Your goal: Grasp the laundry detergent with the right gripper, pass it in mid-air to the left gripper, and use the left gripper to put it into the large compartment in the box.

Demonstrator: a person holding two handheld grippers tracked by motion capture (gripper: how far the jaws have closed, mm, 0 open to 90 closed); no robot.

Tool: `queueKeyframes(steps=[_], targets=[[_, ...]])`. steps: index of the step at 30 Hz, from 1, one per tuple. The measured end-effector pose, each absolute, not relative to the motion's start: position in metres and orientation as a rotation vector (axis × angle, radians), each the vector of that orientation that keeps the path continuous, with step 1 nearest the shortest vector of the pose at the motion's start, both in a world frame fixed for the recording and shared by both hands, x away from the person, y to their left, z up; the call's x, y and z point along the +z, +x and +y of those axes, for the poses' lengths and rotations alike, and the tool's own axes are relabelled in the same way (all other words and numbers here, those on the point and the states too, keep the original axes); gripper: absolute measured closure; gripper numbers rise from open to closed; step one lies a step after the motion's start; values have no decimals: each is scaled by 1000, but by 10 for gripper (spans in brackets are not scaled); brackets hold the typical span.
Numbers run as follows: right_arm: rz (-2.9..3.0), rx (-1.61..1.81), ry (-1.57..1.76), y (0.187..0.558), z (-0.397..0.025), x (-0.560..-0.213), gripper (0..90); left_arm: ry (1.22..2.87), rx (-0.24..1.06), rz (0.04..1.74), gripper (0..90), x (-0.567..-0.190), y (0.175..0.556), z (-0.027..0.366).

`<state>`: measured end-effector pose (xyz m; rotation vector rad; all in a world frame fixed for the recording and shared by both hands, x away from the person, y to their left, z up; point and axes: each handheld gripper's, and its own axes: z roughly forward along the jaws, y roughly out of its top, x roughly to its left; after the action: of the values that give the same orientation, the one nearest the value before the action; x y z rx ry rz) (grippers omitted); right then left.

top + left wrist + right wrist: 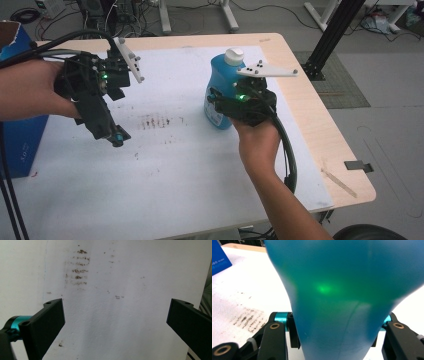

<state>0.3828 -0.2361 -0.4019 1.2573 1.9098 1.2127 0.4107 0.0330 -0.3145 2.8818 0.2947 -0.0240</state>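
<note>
The right hand-held gripper [235, 102] gripped the blue bottle [222, 80], upright on the bench [310, 120]; the left hand-held gripper [113, 322] hung open, nothing yet moved.

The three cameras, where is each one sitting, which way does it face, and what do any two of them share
High view: above the person's side, looking forward and down at the table; both forearms, left gripper, right gripper.
Left gripper view: on the left gripper, facing the stained white sheet; jaws wide apart.
Right gripper view: on the right gripper, jaws flanking the blue bottle.
Shared: the bottle and the brown stains.
</note>
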Motion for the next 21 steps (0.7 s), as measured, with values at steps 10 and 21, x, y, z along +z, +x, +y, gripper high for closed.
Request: queueKeyframes(steps=[10, 21], targets=[[1956, 1225, 1188, 381, -237, -396, 460, 2865, -16, 309, 16, -312, 411, 36], [2109, 1278, 993, 375, -244, -372, 457, 2833, -27, 285, 16, -303, 408, 41]])
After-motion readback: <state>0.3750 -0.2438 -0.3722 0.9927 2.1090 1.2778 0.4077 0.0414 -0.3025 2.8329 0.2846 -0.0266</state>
